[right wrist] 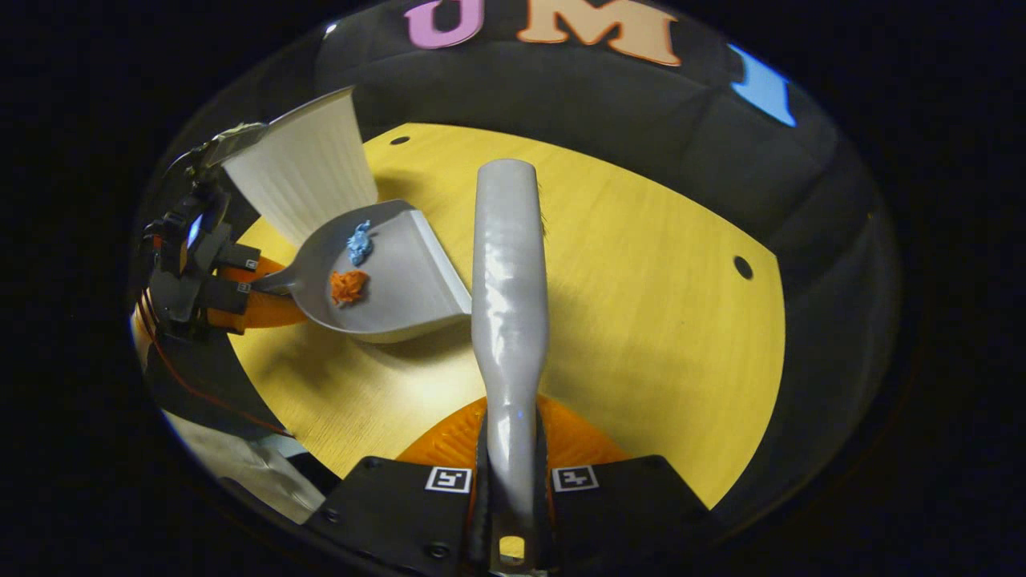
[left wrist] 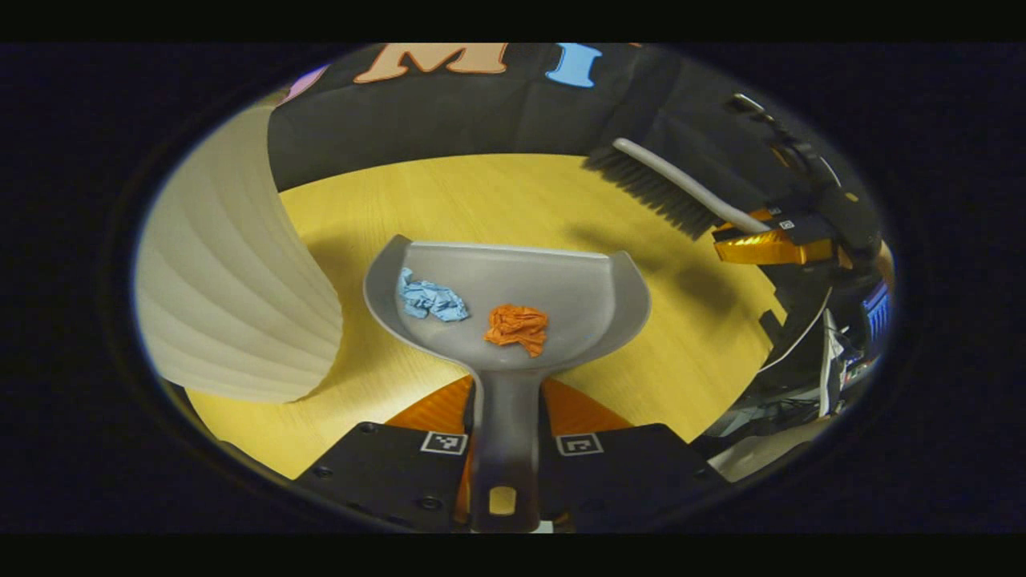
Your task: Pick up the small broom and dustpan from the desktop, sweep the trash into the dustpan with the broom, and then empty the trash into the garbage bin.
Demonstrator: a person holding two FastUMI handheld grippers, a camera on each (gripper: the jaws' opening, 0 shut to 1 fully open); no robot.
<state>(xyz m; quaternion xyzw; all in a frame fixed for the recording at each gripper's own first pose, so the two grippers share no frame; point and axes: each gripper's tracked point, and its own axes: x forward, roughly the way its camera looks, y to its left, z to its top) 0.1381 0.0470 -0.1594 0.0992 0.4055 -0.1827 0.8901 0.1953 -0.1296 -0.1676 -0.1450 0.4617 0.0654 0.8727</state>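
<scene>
With both paper wads already lying in the pan, sweeping judged done; emptying into the bin judged the step in hand.

Left to right, left gripper view:
- Tall white ribbed plastic garbage bin (left wrist: 232, 288), fluted wall, flaring upward; stood on the yellow wood-grain desktop (left wrist: 497, 200), just beside the pan's left edge. Placed close, presumably so the tip-out needed little travel.
- Grey smooth plastic dustpan (left wrist: 545, 296), shallow scoop with raised curved side walls and flat front lip. Held roughly level and seemingly just above the desktop, judging by the shadow beneath in the right gripper view; level presumably to keep the load from sliding out.
- Crumpled blue paper wad (left wrist: 431, 298) at pan's left rear; crumpled orange paper wad (left wrist: 519, 327) near the throat of the handle. Apart, not touching. Light, creased, likely to roll if tilted.
- Left gripper (left wrist: 503, 445), black body with orange fingers, clenched on the dustpan's narrow grey handle, both fingers pressing its sides.
- Small broom, grey plastic handle with dark stiff bristles (left wrist: 653, 192), raised well clear of the desktop at far right, bristles pointing down-left; parked out of the pan's path.

Right gripper view:
- Right gripper (right wrist: 513, 481) clamped on the broom's rounded glossy handle, which widened toward the head.
</scene>
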